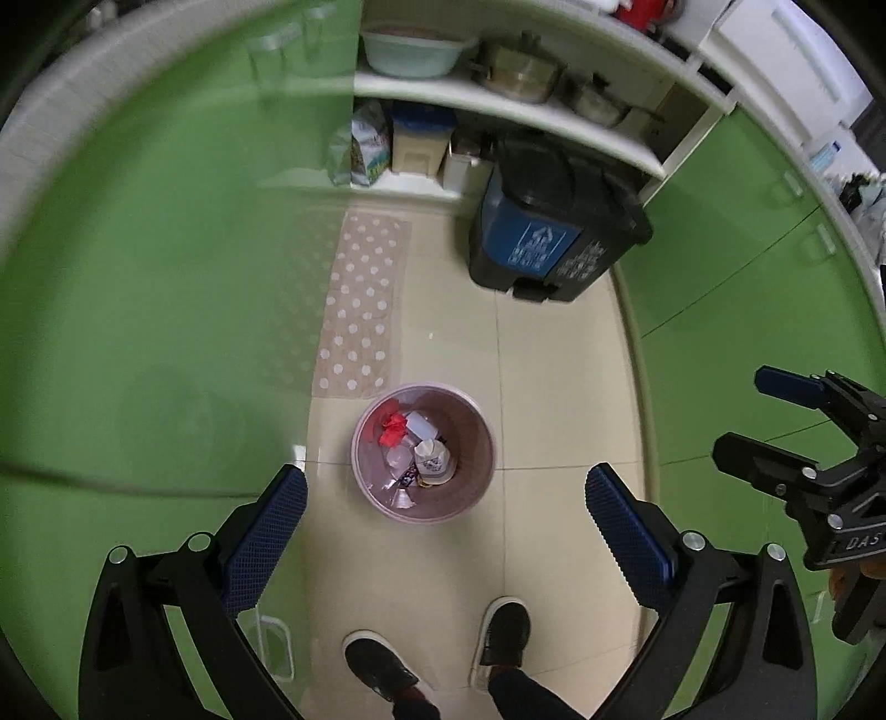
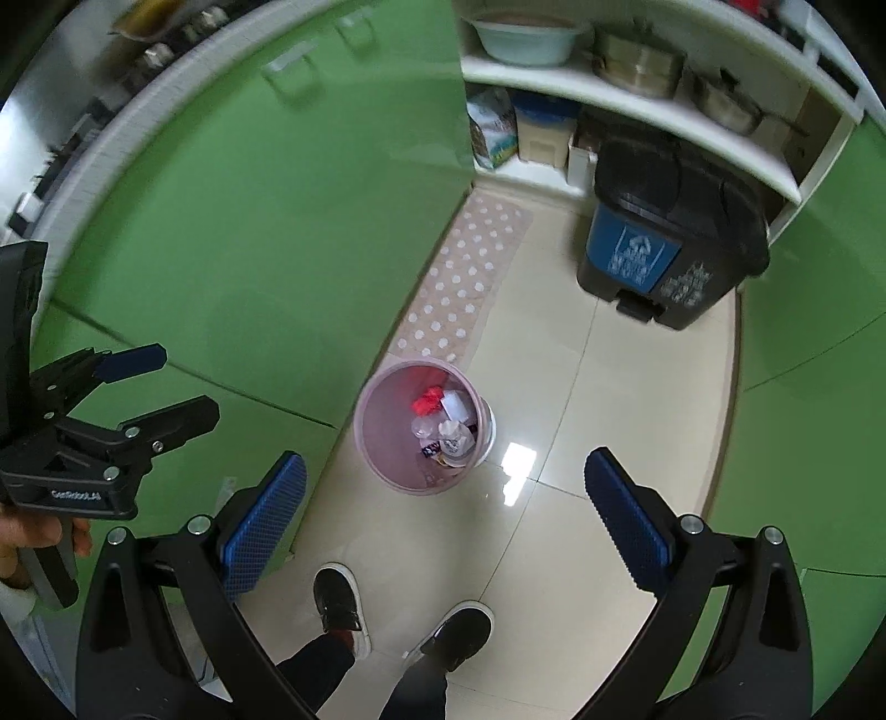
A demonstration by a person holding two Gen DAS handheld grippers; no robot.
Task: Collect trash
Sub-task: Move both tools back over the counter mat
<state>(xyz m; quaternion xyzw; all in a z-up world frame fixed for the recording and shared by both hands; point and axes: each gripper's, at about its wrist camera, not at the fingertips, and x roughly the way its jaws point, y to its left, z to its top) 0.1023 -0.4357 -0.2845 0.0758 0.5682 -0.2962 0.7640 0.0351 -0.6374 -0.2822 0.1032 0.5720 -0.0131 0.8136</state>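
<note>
my left gripper hangs high over the kitchen floor, pointing steeply down, its jaws spread wide with nothing between the blue pads. my right gripper hangs beside it at about the same height, its jaws also wide apart and empty. each gripper shows at the edge of the other's view, and in both the blue-tipped fingers stand well apart.

below and between my jaws stands the small pink wastebasket, upright on the cream tiles, just in front of my two black shoes. the trash lies inside it: a crumpled red wrapper toward the far side, a white bottle next to it, a crushed paper cup with print on it, some clear plastic and a few small dark packets near the bottom. i cannot make out every piece. none of the trash is visible on the floor around the basket.

just beyond the basket a pink rug with white dots runs along the foot of the green cabinet doors. farther off, against the open white shelves, stands a black pedal bin with a blue recycling panel, lid closed. on the upper shelf sit a pale green basin and metal pots; the lower one holds a printed bag and a cream container with a blue lid. more green cabinets curve along the right side. a hand grips the handle of the left gripper at the left edge of the right wrist view.
</note>
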